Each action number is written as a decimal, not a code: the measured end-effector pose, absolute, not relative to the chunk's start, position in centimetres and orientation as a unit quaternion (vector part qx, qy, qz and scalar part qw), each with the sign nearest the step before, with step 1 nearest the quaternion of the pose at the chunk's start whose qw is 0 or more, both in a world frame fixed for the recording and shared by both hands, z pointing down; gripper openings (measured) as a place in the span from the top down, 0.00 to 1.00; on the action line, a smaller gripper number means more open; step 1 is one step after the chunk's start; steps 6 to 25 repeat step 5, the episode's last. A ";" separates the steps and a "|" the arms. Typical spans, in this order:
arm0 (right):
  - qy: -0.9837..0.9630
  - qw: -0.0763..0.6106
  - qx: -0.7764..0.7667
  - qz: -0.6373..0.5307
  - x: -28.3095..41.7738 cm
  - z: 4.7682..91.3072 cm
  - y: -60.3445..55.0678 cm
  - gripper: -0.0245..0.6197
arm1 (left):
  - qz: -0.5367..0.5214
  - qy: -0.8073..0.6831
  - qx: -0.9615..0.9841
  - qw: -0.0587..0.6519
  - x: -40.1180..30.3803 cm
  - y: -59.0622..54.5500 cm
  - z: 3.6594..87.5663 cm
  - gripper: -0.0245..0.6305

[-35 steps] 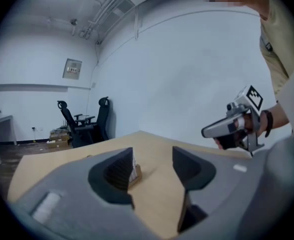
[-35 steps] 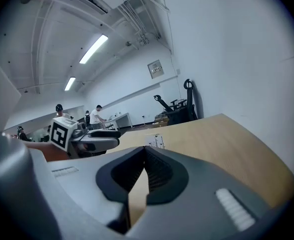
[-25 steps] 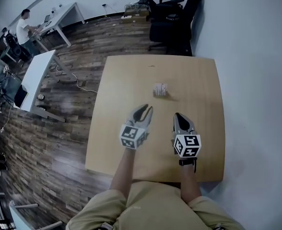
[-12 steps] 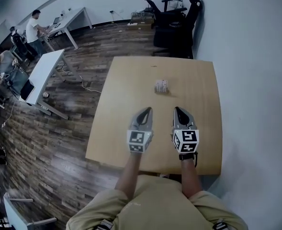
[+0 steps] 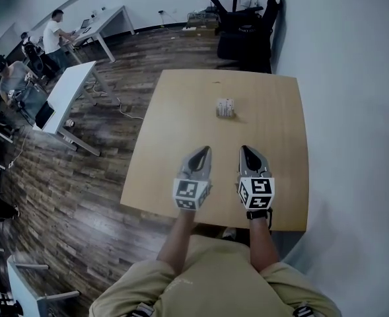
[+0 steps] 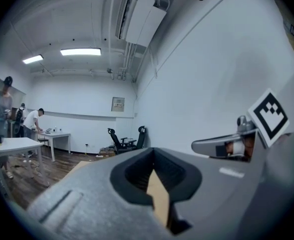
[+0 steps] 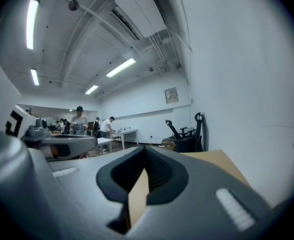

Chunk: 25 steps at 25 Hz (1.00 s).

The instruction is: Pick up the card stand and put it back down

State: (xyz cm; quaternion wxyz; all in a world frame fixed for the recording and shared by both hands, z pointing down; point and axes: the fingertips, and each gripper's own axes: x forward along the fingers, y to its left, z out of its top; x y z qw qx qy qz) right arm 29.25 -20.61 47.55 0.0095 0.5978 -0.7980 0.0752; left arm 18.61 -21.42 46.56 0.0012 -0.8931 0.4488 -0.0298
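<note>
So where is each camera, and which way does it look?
Head view: on the person's head, facing down at table, card stand, left gripper, right gripper, forearms.
Left gripper view: rides the left gripper, facing along its shut jaws toward the chairs.
Right gripper view: rides the right gripper, likewise.
Both gripper views share the chairs.

Black office chairs (image 5: 246,25) by wall (image 5: 353,78); perhaps three people (image 5: 52,35) at white desks (image 5: 65,94).

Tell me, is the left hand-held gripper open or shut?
Shut. In its own view, the left hand-held gripper has its jaws meeting at the tips, nothing between them; only table shows through.
</note>
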 end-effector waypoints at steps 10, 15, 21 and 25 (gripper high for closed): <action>-0.803 0.018 0.589 0.085 28.1 50.4 -19.8 0.96 | -0.055 0.459 -0.887 -0.009 17.0 -20.7 50.6 0.96; -0.803 0.018 0.589 0.085 28.1 50.4 -19.8 0.96 | -0.055 0.459 -0.887 -0.009 17.0 -20.7 50.6 0.96; -0.803 0.018 0.589 0.085 28.1 50.4 -19.8 0.96 | -0.055 0.459 -0.887 -0.009 17.0 -20.7 50.6 0.96; -0.803 0.018 0.589 0.085 28.1 50.4 -19.8 0.96 | -0.055 0.459 -0.887 -0.009 17.0 -20.7 50.6 0.96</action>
